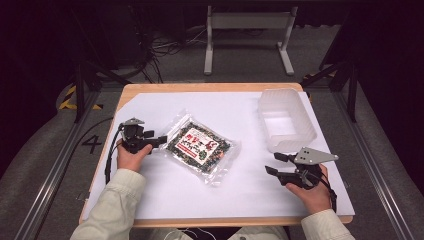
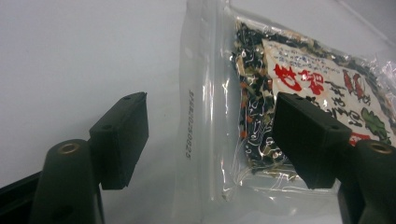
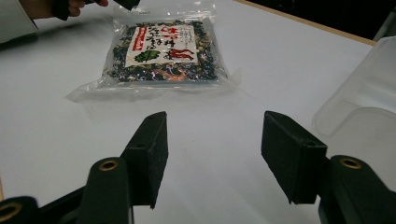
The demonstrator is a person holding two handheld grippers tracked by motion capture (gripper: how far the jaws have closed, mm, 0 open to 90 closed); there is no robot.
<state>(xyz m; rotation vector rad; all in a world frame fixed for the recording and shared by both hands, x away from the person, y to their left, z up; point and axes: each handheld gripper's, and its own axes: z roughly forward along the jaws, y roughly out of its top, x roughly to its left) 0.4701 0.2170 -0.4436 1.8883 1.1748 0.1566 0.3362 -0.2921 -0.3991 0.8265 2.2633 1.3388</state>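
Note:
A clear sealed bag (image 1: 202,145) of dark dried food with a white and red label lies flat on the white sheet, left of the middle. My left gripper (image 1: 159,138) is at the bag's left edge, low over the sheet, and it is open. In the left gripper view the bag's (image 2: 299,74) clear sealed edge lies between the two jaws of that gripper (image 2: 210,112), and the pads stand apart from it. My right gripper (image 1: 272,163) is open at the right, with nothing between its jaws. In the right gripper view it (image 3: 212,126) points at the bag (image 3: 163,51).
A translucent white plastic tub (image 1: 300,135) stands at the back right, close beyond my right gripper; its wall (image 3: 355,93) is at the right of the right gripper view. A white sheet (image 1: 210,195) covers most of the wooden table (image 1: 200,87). Stands and cables lie beyond the table.

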